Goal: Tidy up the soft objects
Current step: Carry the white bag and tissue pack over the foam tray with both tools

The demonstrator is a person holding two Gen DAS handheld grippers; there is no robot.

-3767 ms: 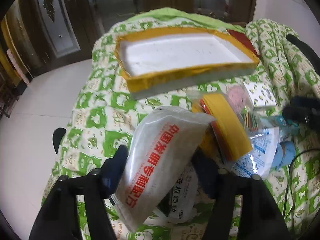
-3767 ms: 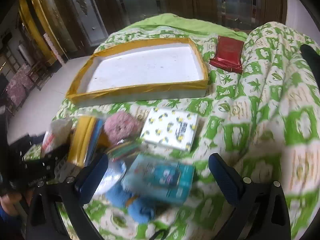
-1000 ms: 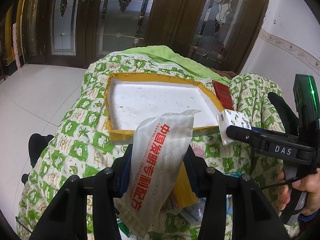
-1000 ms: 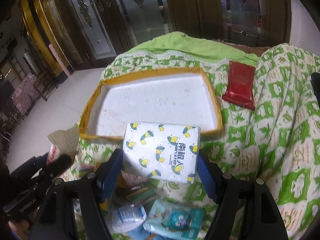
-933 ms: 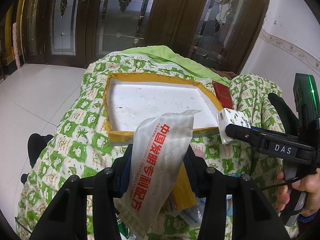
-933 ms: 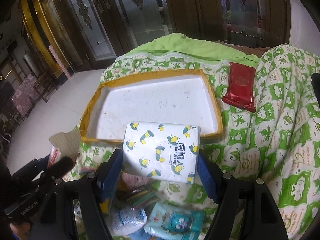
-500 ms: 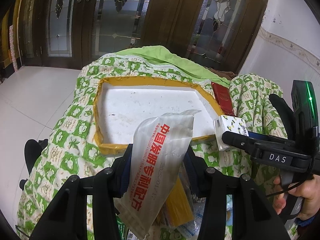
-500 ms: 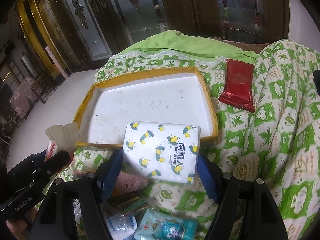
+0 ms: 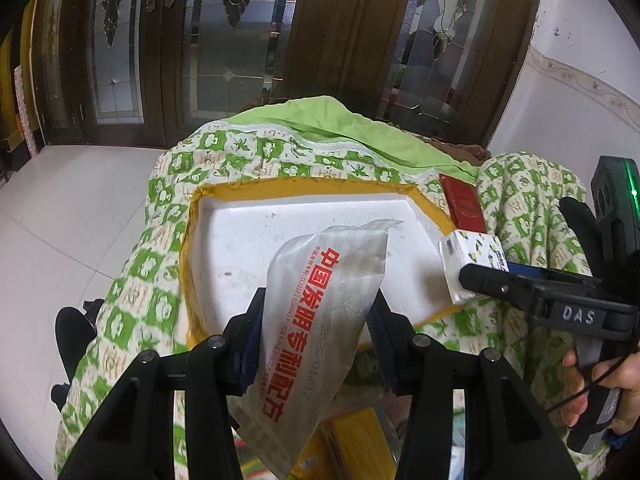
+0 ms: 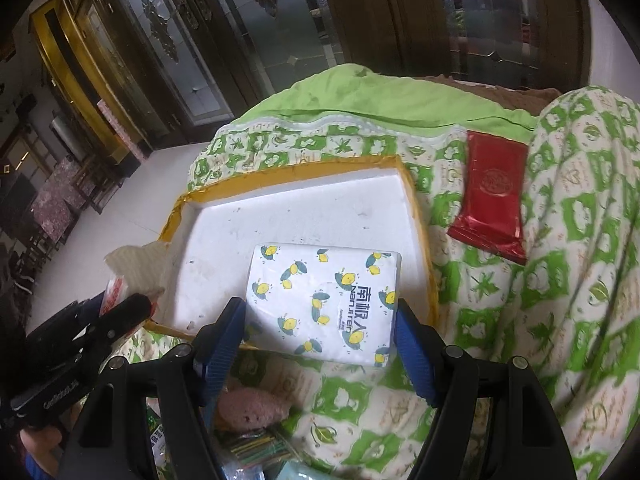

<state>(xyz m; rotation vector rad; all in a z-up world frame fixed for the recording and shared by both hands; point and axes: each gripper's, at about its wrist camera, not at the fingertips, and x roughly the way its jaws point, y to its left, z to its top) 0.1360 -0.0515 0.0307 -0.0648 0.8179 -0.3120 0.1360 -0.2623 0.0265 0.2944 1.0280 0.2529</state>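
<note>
My left gripper [image 9: 314, 334] is shut on a clear plastic pouch with red lettering [image 9: 320, 320], held above the near edge of the white foam tray with yellow tape rim [image 9: 192, 264]. My right gripper [image 10: 320, 332] is shut on a white tissue pack with a lemon print [image 10: 324, 300], which hangs over the near right part of the same tray [image 10: 300, 200]. In the left wrist view the tissue pack [image 9: 472, 260] and the right gripper's finger sit at the right. The pouch's top [image 10: 132, 264] shows at the left in the right wrist view.
The tray lies on a green and white patterned quilt [image 10: 560, 280]. A red foil packet [image 10: 492, 196] rests on the quilt right of the tray. A pink fuzzy item [image 10: 252, 404], coloured sticks and other packets lie below the grippers. Dark glass-panelled doors [image 9: 240, 40] stand behind; white floor lies left.
Both grippers have moved forward with their loads, so the pouch and the tissue pack now overlap the tray's near part. The loose items have slid toward the bottom of both views.
</note>
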